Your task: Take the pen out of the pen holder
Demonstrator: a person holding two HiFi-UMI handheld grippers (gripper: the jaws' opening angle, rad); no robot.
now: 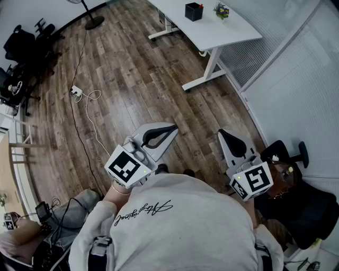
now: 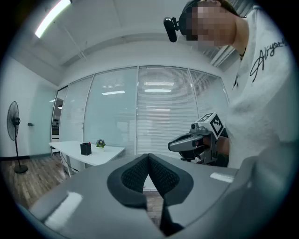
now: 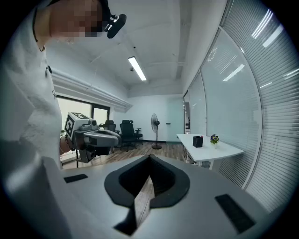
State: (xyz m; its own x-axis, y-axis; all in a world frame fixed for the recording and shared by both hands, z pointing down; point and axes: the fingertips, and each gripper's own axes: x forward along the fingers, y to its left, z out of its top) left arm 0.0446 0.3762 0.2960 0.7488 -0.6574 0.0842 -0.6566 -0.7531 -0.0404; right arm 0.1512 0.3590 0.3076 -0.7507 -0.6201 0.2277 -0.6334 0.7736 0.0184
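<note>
The black pen holder [image 1: 194, 11] stands on a white desk [image 1: 222, 32] far across the room, beside a small potted plant [image 1: 221, 9]. No pen can be made out at this distance. My left gripper [image 1: 172, 127] and right gripper [image 1: 222, 132] are held close to my chest, both shut and with nothing in them, far from the desk. In the left gripper view the shut left gripper [image 2: 148, 156] faces the pen holder [image 2: 85, 148], with the right gripper [image 2: 175, 144] to its right. In the right gripper view the shut right gripper [image 3: 149, 158] points toward the pen holder [image 3: 197, 141].
Wooden floor lies between me and the desk. A floor fan [image 1: 93, 21] stands at the back, a power strip with cables [image 1: 77, 91] lies on the left, and office chairs [image 1: 21, 42] stand at the far left. A glass wall with blinds [image 1: 296, 79] runs along the right.
</note>
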